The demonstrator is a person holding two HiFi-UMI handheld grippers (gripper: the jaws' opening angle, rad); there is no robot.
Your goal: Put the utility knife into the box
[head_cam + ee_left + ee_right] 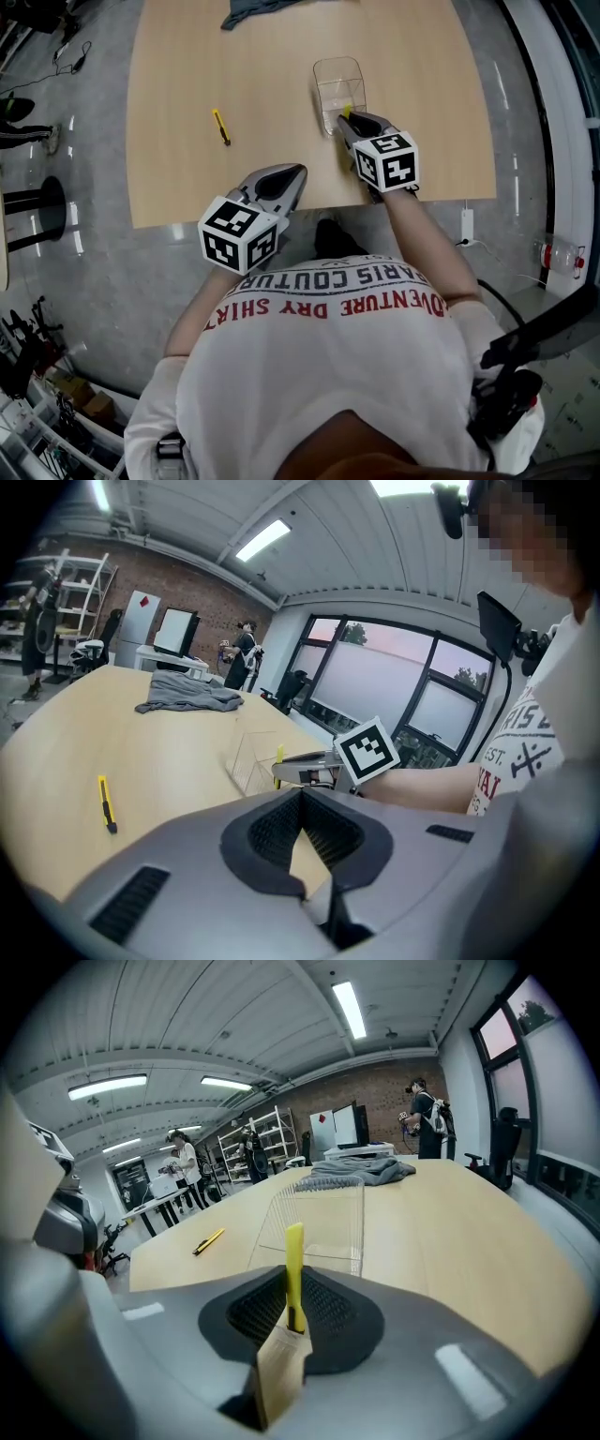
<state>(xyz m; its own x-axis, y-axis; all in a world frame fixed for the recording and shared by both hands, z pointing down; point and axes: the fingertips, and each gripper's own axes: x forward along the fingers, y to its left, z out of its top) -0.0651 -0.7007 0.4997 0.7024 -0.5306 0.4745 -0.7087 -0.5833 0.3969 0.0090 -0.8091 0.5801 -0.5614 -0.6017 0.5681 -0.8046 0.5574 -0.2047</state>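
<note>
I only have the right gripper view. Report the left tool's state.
Observer: The left tool is shut, with nothing in it.
Operator: Give me its position.
Observer: In the head view it hangs over the table's near edge, left of the right tool and apart from the box.
Operator: Tell me where my knife tip sits from above.
Observer: The knife overlaps the box's near end. Whether it is inside the rim, I cannot tell.

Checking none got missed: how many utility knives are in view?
2. One knife lies on the table, left of the box; the other knife is held in the right gripper. No others show.
</note>
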